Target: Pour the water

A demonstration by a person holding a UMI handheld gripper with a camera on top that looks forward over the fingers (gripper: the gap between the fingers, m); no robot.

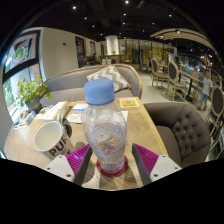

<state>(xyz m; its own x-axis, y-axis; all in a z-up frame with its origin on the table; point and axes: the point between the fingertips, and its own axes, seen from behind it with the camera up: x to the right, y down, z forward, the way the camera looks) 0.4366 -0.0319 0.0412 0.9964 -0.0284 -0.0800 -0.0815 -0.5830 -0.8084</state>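
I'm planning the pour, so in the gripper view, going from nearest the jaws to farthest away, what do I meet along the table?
Water bottle with a blue cap, held between the jaws → yellow card lying on the table → grey sofa beyond the table's far end.

A bottle [105, 130] is placed upright on the table [142, 125] between the fingers of the gripper [111, 160]. A mug [51, 136] is set just left of it. A sofa [110, 78] is seen beyond.
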